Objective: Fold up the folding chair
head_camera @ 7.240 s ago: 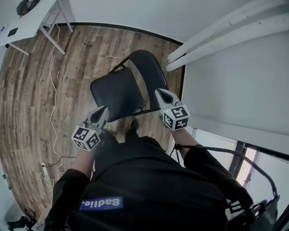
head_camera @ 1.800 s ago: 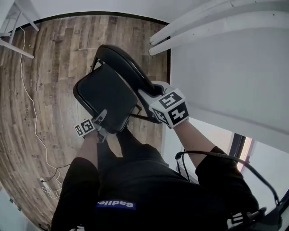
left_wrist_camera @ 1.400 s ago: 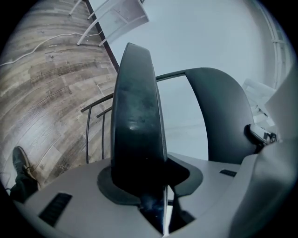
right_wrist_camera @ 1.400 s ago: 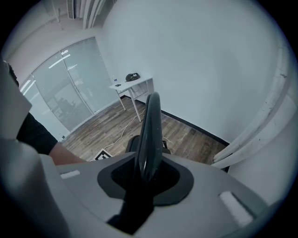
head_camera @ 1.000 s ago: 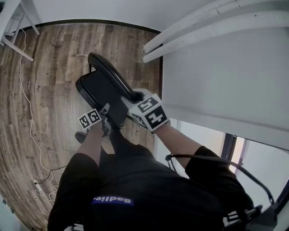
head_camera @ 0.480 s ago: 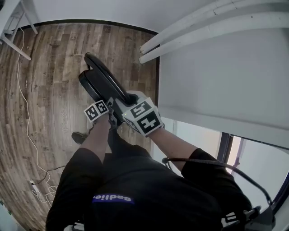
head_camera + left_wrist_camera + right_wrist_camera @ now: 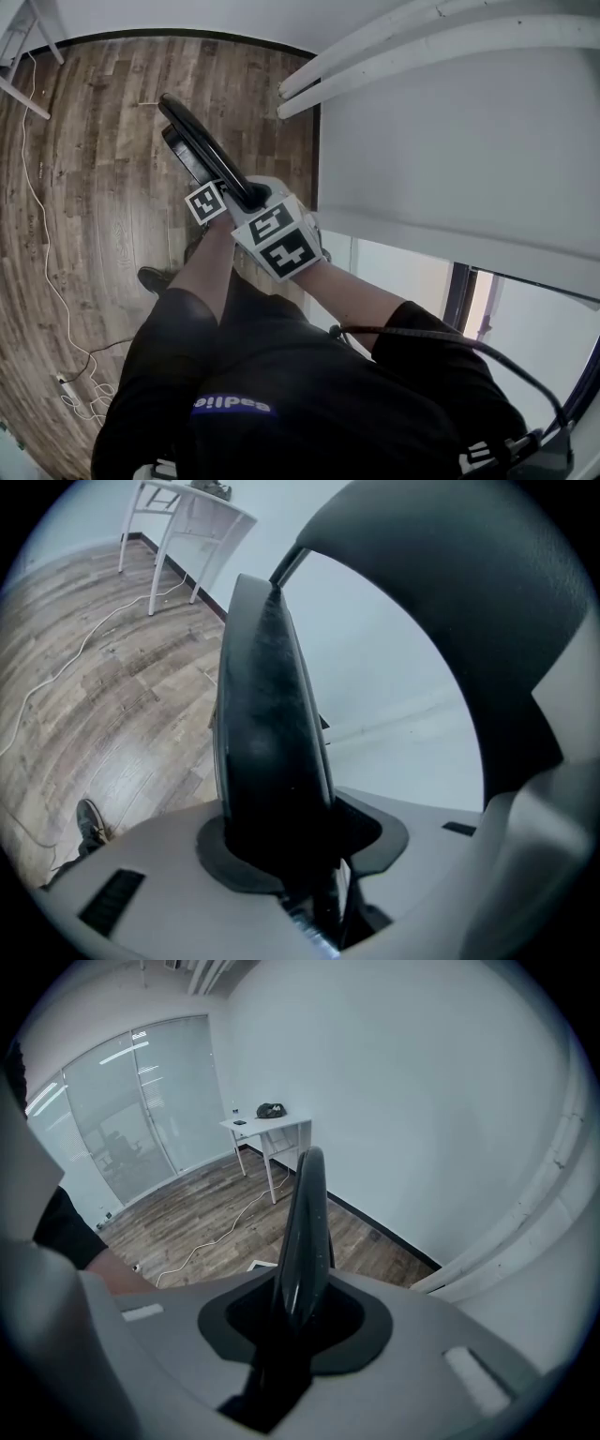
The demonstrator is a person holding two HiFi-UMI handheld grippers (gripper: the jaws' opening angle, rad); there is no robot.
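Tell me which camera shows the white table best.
The right gripper view: the white table stands whole, top and legs visible, with a dark thing on it. The left gripper view catches it near the picture's edge; the head view shows only its legs.

- I see wood-plank floor (image 7: 94, 141) filling the left of the head view.
- A white cable (image 7: 233, 1224) snakes across it.
- A dark shoe (image 7: 150, 278) rests on the planks.
- A white table (image 7: 272, 1129) stands by the wall with a dark object (image 7: 272, 1110) on top.
- Two white pipes (image 7: 375, 45) run along the wall.
- Glass panels (image 7: 141, 1101) close the far side.
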